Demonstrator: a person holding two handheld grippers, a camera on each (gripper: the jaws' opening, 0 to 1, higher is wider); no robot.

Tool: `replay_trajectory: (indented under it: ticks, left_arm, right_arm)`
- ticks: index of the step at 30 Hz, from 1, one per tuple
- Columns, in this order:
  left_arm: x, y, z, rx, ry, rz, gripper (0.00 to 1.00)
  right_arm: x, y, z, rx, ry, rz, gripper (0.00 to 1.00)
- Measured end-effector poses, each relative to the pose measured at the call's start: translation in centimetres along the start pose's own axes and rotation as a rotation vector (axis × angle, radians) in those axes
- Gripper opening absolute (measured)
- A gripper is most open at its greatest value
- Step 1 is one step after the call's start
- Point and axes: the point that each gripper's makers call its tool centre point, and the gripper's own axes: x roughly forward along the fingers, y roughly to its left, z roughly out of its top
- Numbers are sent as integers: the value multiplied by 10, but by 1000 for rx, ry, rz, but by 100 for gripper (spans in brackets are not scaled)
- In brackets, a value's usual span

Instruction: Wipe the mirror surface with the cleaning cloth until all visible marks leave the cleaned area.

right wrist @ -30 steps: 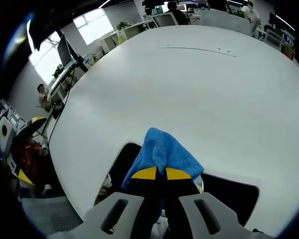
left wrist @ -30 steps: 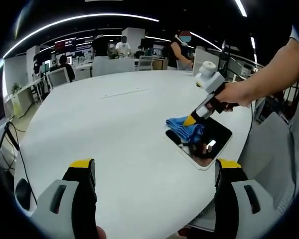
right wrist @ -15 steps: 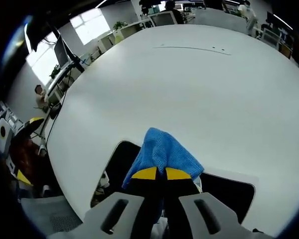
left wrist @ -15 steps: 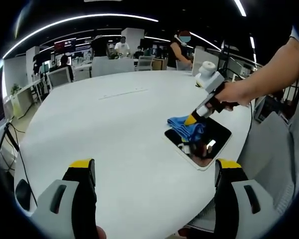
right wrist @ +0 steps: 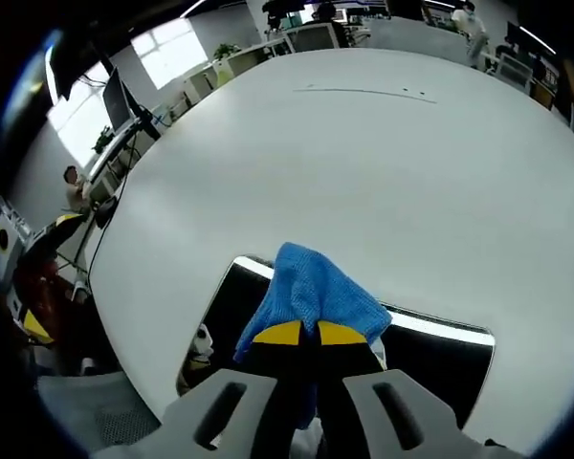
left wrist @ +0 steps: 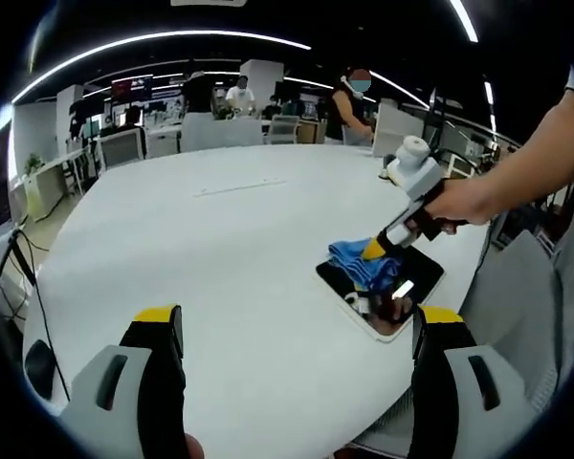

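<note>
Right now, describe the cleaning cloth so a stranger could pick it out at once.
Start at the big white oval table and go to its near edge, where a dark rectangular mirror with a pale frame lies flat. The cleaning cloth is the bunched blue fabric on the mirror, pinched in the yellow-tipped right gripper. It is the only blue, soft thing there.

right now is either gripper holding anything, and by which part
The right gripper is shut on the blue cloth, pinching its near bunched end against the mirror. The left gripper is open and holds nothing.
</note>
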Motion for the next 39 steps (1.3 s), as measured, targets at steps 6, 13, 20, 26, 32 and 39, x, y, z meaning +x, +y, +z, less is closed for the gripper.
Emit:
replay_trajectory:
  ticks: [6,13,20,26,32,39]
  left_arm:
    - [1,-2,2,6,-3,-3,99]
    - [2,-3,4,12,-11,-3,99]
    - [2,-7,8,25,-13,-10,99]
    - [1,-8,9,29,-19,-8,99]
    - [0,-10,6,41,-13,-5,99]
    - [-2,-9,11,45,-19,0,99]
  right_arm:
    - [-5,4,-11,19,3,3,0]
    - [-11,11,-25,57,4,11,0]
    - [-18,17,-35,66,10,19,0]
    - [-22,22,-45,80,32,28,0]
    - [-25,27,-52,103,43,36,0]
    - [-27,32,-59,98,46,37,0]
